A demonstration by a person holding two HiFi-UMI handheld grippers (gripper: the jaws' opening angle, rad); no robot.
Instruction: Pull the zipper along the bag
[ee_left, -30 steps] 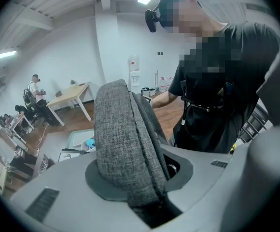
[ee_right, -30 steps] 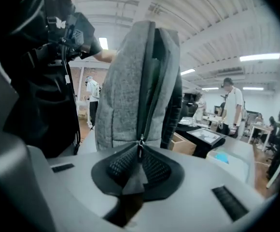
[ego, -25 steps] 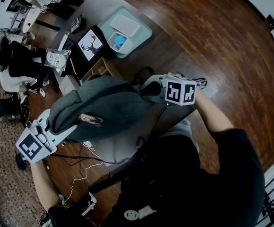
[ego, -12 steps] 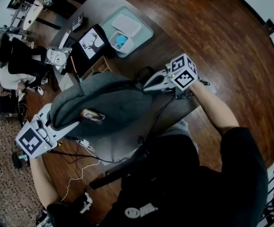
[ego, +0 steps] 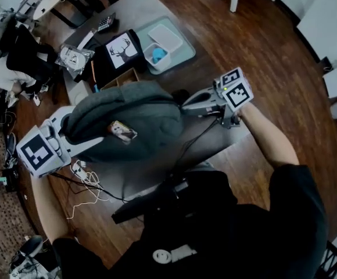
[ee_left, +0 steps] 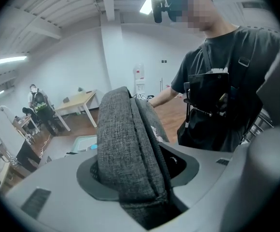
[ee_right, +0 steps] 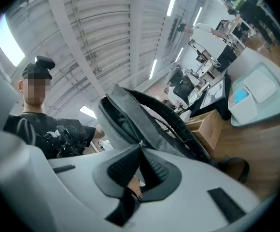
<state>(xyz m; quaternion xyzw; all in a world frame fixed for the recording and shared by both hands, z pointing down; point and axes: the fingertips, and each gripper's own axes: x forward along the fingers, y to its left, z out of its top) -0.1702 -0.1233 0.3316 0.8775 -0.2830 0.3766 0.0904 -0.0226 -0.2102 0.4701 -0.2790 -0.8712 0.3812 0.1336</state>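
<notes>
**Item:** grey bag [ego: 136,115], lying on its side on the grey table [ego: 157,170] directly in front of the person, with a tan patch [ego: 121,131] showing on its near face.

**Zipper pull** [ee_right: 140,144]: sitting at the bag's right-hand end, its metal head just poking out past the jaw tips. Beyond it the compartment mouth [ee_right: 113,111] is gaping dark, so part of the track probably remains to be travelled.

**Right gripper** [ego: 185,105]: jaws are pressing together on the zipper pull, with nothing else between them. Compared with a second ago, its marker cube is showing other faces and sitting higher at the bag's end. The wrist has been rolling and lifting with the clamp kept on. Judged meaning: the pull is being carried round the bag's curved corner, so the draw is under way.

**Left gripper** [ego: 74,133]: at the opposite end, jaws straddling the bag's padded edge [ee_left: 130,144]. They have just been opening. The fabric is lying between them, but a dark gap is showing beside one pad, so they are not pinching it. Judged meaning: the bracing hold is being let go, and the bag may slide toward the right gripper unless it is re-gripped.

**Surroundings:** a teal tray [ego: 183,48] and a black deer-print item [ego: 122,48] are resting at the table's far side. Loose cables [ego: 84,179] are trailing near the left gripper.
</notes>
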